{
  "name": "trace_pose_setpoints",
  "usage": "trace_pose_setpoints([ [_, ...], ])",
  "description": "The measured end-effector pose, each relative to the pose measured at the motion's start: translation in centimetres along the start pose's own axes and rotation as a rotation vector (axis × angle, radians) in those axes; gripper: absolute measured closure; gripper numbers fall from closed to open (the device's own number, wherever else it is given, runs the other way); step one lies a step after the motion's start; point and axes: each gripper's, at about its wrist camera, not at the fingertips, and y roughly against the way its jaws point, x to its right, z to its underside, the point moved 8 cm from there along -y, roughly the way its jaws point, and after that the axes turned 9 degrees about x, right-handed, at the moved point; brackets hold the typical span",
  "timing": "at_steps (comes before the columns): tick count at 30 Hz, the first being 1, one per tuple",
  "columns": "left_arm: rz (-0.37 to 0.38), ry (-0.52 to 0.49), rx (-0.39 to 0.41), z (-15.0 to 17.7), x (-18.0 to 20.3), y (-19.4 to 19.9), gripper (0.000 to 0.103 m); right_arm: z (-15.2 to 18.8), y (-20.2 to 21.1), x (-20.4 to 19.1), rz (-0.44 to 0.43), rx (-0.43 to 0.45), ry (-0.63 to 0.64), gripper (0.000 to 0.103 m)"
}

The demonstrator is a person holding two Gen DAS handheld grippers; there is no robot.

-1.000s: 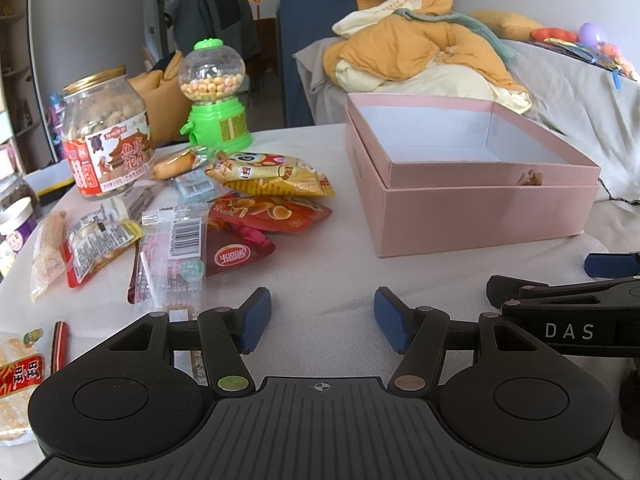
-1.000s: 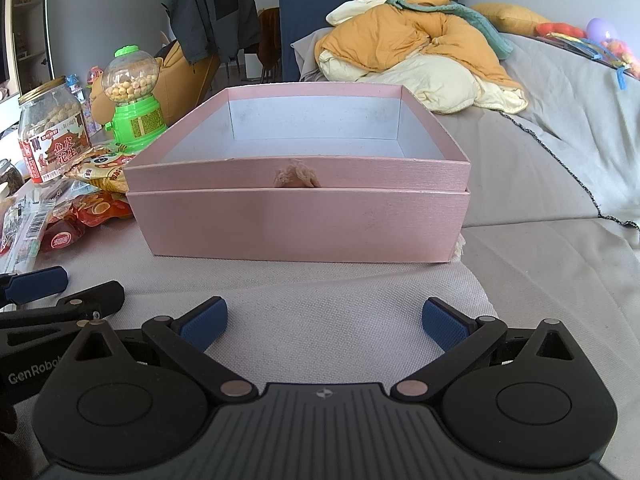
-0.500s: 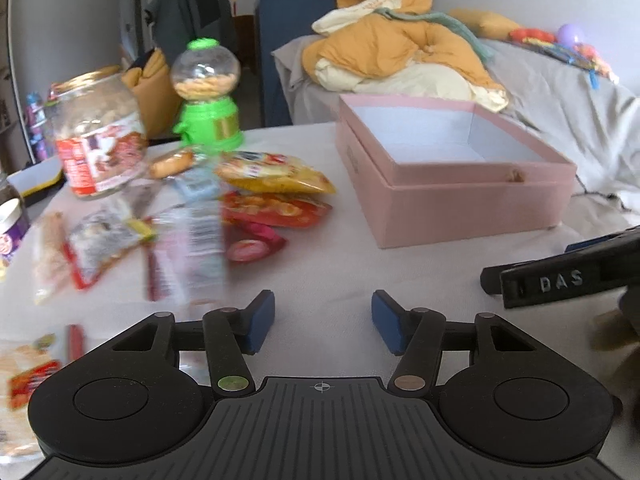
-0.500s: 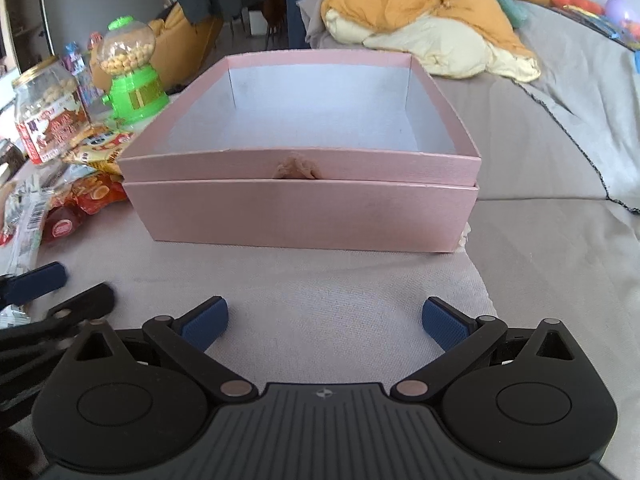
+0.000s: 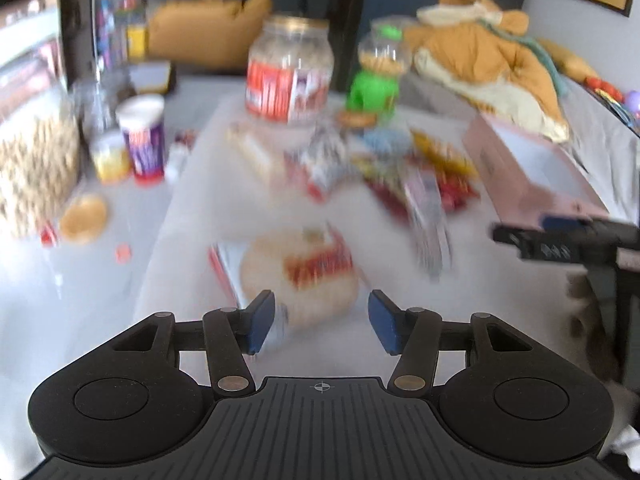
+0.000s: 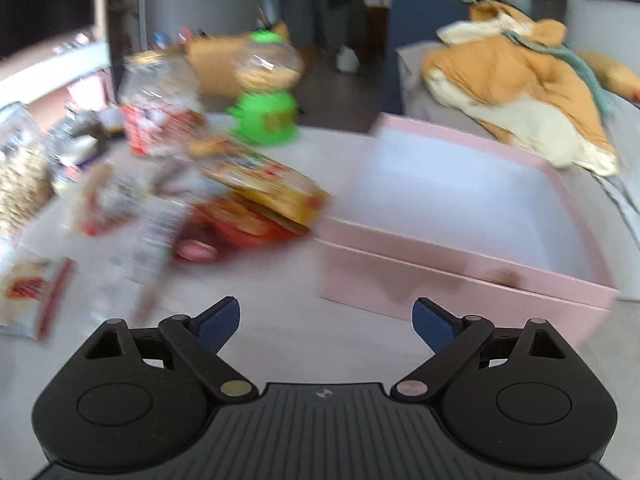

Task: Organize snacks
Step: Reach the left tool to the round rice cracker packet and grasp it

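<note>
the counter (image 5: 188,264), draped in a pale cloth, is carrying everything, and both views are smeared with motion blur. behind it a heap of orange and cream bedding (image 6: 516,92) is lying on a grey sofa. the pink box (image 6: 472,280) is sitting open on the right part of the counter, its pale inside showing bare, with a small brown tuft on its near wall. to its left the snacks are lying in a loose pile: a yellow packet (image 6: 272,188) is resting on top of a red packet (image 6: 244,224), just beside the box's left wall, and a clear wrapper with a barcode (image 5: 424,216) is lying in front of them. behind the pile a large jar with a red label (image 5: 290,70) is standing upright next to a green candy dispenser (image 5: 376,76). further left a purple and white cup (image 5: 144,136) is standing near a big clear container of pale nuts (image 5: 32,168). a round rice cracker packet with red print (image 5: 300,276) is lying nearest the left gripper (image 5: 322,322), just ahead of its blue pads and not between them. the left jaws are closing, with nothing held. the right gripper (image 6: 326,324) is hovering in front of the box's near left corner, its jaws wide and closing slightly, also holding nothing.
</note>
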Motion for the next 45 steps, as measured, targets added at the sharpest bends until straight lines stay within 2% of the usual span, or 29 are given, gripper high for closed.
trace_pose_setpoints([
  [3,0.012,-0.013,-0.043,1.4,0.5,-0.5,0.045,0.1,-0.4,-3.1,-0.118,-0.044,0.026,0.009],
  [6,-0.065,-0.082,-0.043,1.6,0.4,-2.1,0.046,0.4,-0.1,-5.1,-0.172,-0.061,0.047,0.009],
  [9,-0.15,-0.137,-0.015,0.7,-1.0,-4.0,0.045,1.0,0.8,-5.6,-0.181,-0.043,0.083,0.009],
  [13,-0.162,-0.005,0.048,-2.1,-3.4,-6.1,0.047,1.9,1.1,-5.5,-0.182,-0.039,0.116,0.009],
  [16,-0.155,0.109,0.132,-4.5,-5.2,-7.4,0.047,2.5,0.6,-5.2,-0.182,-0.052,0.111,0.009],
  [19,-0.208,0.266,0.15,-6.0,-7.5,-7.7,0.049,2.8,0.1,-4.9,-0.19,-0.056,0.092,0.009],
  [21,-0.207,0.333,0.161,-6.3,-7.8,-6.8,0.049,2.5,0.6,-4.6,-0.196,-0.028,0.076,0.009],
  [25,-0.124,0.464,0.052,-5.1,-5.7,-6.6,0.049,1.9,1.8,-3.5,-0.151,0.064,0.07,0.009],
  [27,-0.091,0.537,-0.009,-4.5,-4.4,-7.5,0.049,1.6,1.9,-2.9,-0.144,0.076,0.049,0.009],
  [29,-0.112,0.581,-0.014,-4.7,-4.0,-8.7,0.049,1.5,2.0,-2.3,-0.15,0.076,0.023,0.009],
  [31,-0.165,0.598,0.027,-5.4,-4.5,-9.3,0.049,1.4,2.2,-1.6,-0.136,0.084,0.002,0.009],
  [34,-0.253,0.507,0.094,-7.4,-4.5,-10.6,0.046,1.5,2.4,-0.5,-0.12,0.08,-0.033,0.009],
  [37,-0.304,0.387,0.149,-9.1,-3.8,-10.7,0.048,2.0,2.1,0.4,-0.118,0.05,-0.079,0.009],
  [40,-0.309,0.302,0.131,-10.0,-3.1,-11.6,0.048,2.4,1.9,0.6,-0.122,0.026,-0.103,0.009],
  [43,-0.305,0.239,0.11,-10.4,-2.1,-12.8,0.044,2.6,1.9,0.2,-0.117,0.024,-0.084,0.009],
  [45,-0.276,0.19,0.106,-10.7,-1.0,-13.6,0.044,2.6,1.9,-0.1,-0.112,0.025,-0.065,0.009],
])
